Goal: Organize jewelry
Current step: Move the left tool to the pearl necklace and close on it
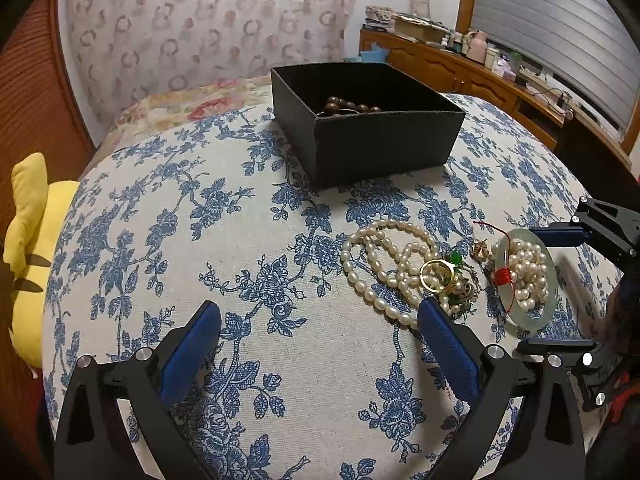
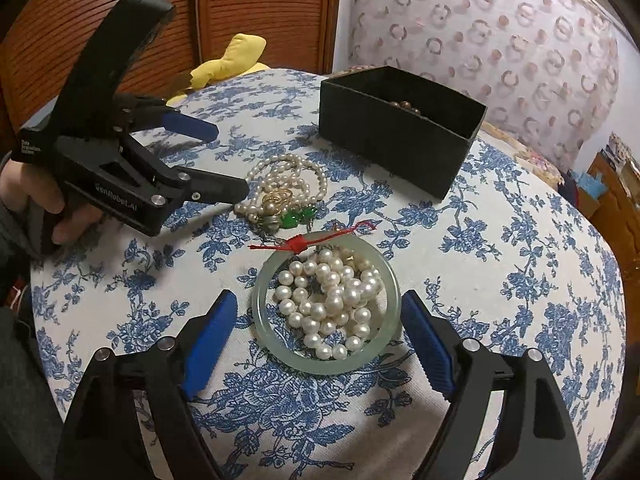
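A black box (image 1: 376, 140) (image 2: 404, 136) stands at the far side of the blue-flowered cloth with brown wooden beads (image 1: 348, 107) inside. A long pearl necklace (image 1: 384, 264) (image 2: 284, 180) lies tangled with a gold ring (image 1: 437, 276) and green stones (image 2: 296, 216). A pale jade bangle (image 2: 326, 360) (image 1: 550, 300) with a red thread knot (image 2: 297, 244) encircles a heap of round pearls (image 2: 332, 300). My right gripper (image 2: 318, 336) is open, with the bangle between its fingers. My left gripper (image 1: 320, 340) (image 2: 230, 160) is open and empty, left of the necklace.
A yellow plush toy (image 1: 28, 248) (image 2: 228, 60) lies at the cloth's left edge. A wooden slatted door (image 2: 120, 12) is behind it. A patterned curtain (image 1: 208, 28) hangs at the back. A wooden sideboard (image 1: 480, 76) with clutter stands at the right.
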Tool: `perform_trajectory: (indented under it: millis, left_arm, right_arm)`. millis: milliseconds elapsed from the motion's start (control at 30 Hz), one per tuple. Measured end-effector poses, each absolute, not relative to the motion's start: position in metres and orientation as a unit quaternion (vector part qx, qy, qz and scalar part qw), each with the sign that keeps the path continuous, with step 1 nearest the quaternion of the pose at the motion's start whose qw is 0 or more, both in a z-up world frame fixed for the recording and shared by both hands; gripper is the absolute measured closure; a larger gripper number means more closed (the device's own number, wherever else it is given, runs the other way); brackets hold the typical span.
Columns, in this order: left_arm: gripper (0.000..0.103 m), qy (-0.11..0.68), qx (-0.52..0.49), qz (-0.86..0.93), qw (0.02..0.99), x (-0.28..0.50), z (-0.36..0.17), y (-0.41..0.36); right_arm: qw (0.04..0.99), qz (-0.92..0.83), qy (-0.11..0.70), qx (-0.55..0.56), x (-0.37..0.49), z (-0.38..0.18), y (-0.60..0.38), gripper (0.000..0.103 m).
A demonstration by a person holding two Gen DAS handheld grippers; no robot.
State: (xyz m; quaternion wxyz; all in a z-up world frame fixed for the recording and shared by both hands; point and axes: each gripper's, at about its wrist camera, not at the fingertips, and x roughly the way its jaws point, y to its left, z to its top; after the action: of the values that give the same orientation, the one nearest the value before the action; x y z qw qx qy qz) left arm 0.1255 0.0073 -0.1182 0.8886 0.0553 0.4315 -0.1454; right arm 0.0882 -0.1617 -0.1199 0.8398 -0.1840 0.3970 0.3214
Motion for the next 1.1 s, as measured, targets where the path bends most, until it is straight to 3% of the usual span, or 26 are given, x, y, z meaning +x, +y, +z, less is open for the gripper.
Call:
perform_trajectory:
  millis: [100, 167, 433, 700, 1100]
  left_arm:
    - [0.008, 0.43, 0.054, -0.14, 0.891, 0.126, -0.118, 0.007]
    - [0.009, 0.427, 0.054, -0.14, 0.892, 0.127, -0.117, 0.007]
    - [0.058, 0.421, 0.07, -0.126, 0.896, 0.138, -0.114, 0.004]
    - [0.088, 0.418, 0.095, -0.141, 0.893, 0.143, -0.112, -0.011]
    - [0.088, 0.429, 0.101, -0.161, 0.883, 0.157, -0.111, -0.018]
  right_arm:
    - [0.839, 0.327, 0.398, -0.176, 0.088, -0.119, -0.164, 0.029]
    - [0.839, 0.328, 0.398, -0.175, 0.088, -0.119, -0.164, 0.029]
    - [0.839, 0.328, 0.398, -0.175, 0.088, -0.119, -0.164, 0.029]
    - [0.839, 0.327, 0.398, -0.175, 0.088, -0.119, -0.165, 0.029]
    - [0.84, 0.324, 0.4, -0.171, 0.091, -0.118, -0.17, 0.029]
